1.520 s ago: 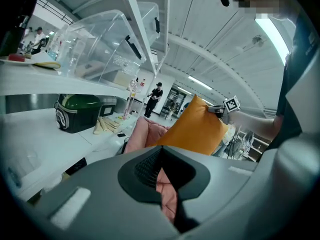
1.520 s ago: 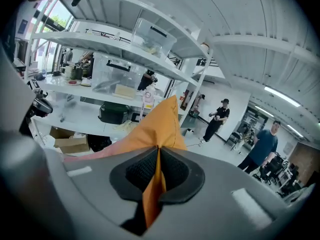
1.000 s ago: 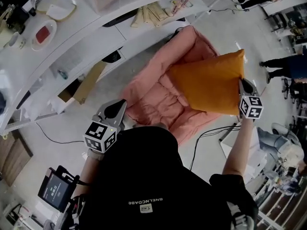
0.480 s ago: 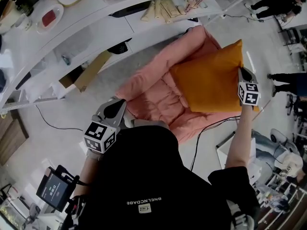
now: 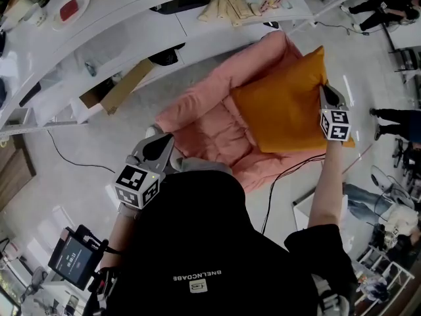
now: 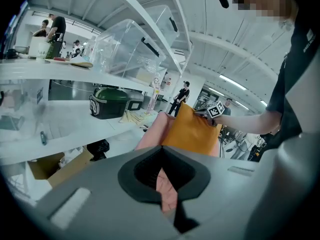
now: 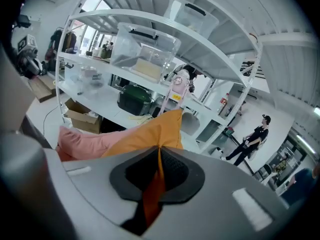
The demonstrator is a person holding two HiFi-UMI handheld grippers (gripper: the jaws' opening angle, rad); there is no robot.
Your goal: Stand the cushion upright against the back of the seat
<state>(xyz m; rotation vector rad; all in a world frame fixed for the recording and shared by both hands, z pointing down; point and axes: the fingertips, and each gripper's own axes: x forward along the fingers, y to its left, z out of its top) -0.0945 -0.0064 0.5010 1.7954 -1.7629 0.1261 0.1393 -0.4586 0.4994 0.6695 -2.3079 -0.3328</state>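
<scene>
An orange cushion (image 5: pixel 283 110) hangs tilted over the right part of the pink padded seat (image 5: pixel 204 127), which lies on the floor. My right gripper (image 5: pixel 324 87) is shut on the cushion's right edge, and orange cloth runs between its pads in the right gripper view (image 7: pixel 159 149). The cushion (image 7: pixel 150 131) hides part of the seat (image 7: pixel 85 139) there. My left gripper (image 5: pixel 166 140) stays close to my body by the seat's near left corner, with its jaws together. In the left gripper view (image 6: pixel 161 156) pink shows through the slit between them, and the cushion (image 6: pixel 190 131) and seat (image 6: pixel 152 134) lie ahead.
A long white shelf rack (image 5: pixel 99 45) curves behind the seat, with a cardboard box (image 5: pixel 122 87) under it. Cables (image 5: pixel 66 163) trail over the floor to the left and right of the seat. People (image 5: pixel 395 117) stand at the far right. A screen device (image 5: pixel 75 262) sits low left.
The right gripper and the cushion have shifted a little up and left, toward the seat's back. The left gripper has kept still.
</scene>
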